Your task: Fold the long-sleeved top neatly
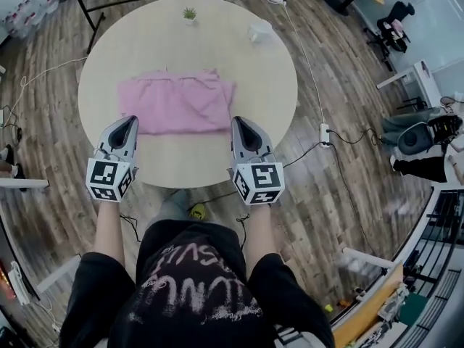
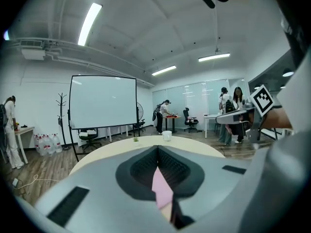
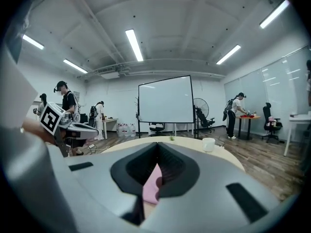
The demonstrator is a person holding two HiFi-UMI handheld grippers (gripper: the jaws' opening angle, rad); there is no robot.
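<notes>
I read both as clamped on cloth: left gripper (image 1: 131, 119) on the near left corner of the top (image 1: 177, 101), right gripper (image 1: 238, 121) on the near right. Top lies part-folded mid-bench (image 1: 190, 164). Risks I see: a thin pinch slipping out, or uneven hands skewing the fold and bunching layers.

Top (image 1: 177, 101) on table (image 1: 217, 162) centre, plant (image 1: 189, 13) and cup (image 1: 259, 31) behind at far edge, your left gripper (image 1: 131, 120) and right gripper (image 1: 238, 122) at its near corners.
</notes>
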